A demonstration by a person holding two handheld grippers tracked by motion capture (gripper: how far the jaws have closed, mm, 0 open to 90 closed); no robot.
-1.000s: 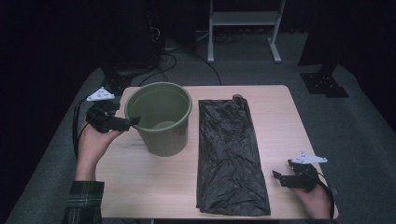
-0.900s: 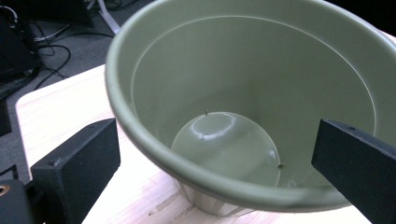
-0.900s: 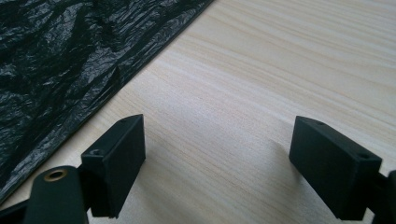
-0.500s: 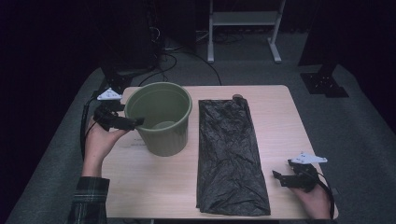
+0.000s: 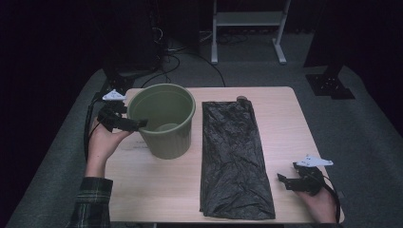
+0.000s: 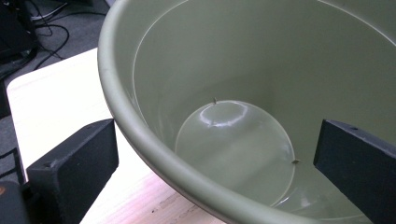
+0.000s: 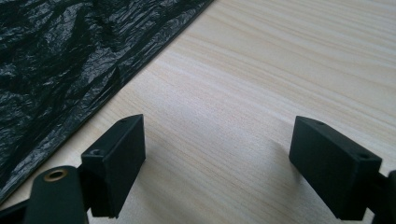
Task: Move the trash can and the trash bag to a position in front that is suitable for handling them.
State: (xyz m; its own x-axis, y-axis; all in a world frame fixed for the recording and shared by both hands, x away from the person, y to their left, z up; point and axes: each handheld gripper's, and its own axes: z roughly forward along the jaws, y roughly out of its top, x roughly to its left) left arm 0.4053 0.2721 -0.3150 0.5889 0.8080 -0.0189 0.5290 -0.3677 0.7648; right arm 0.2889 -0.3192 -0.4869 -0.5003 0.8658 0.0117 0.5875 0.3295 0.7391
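The green bucket [image 5: 164, 121] stood upright on the left half of the desk [image 5: 157, 183], its mouth facing straight up and its long axis vertical, the wall tapering down to a narrower base. Looking along the left gripper view, the inside of the bucket [image 6: 243, 93] was bare, with a pale round floor at the bottom. The left gripper [image 5: 135, 124] was at the bucket's left rim, jaws spread wide and straddling the wall: one jaw hung inside the bucket, the other outside over the wood. I could not make out for sure whether either jaw touched the rim; there seemed to be a gap on both sides. The hand [image 5: 105, 142] behind it came in from the desk's left edge, with a plaid sleeve [image 5: 92, 202] below.

Just beside the bucket on the right lay a black plastic bag [image 5: 233, 161], flat and crinkled, its long axis running from the far edge of the desk toward the near one. Well apart from the bucket, near the desk's front right corner, the right gripper [image 5: 283, 181] rested low over bare wood, jaws spread and holding nothing, pointing toward the bag's [image 7: 51, 60] right edge.
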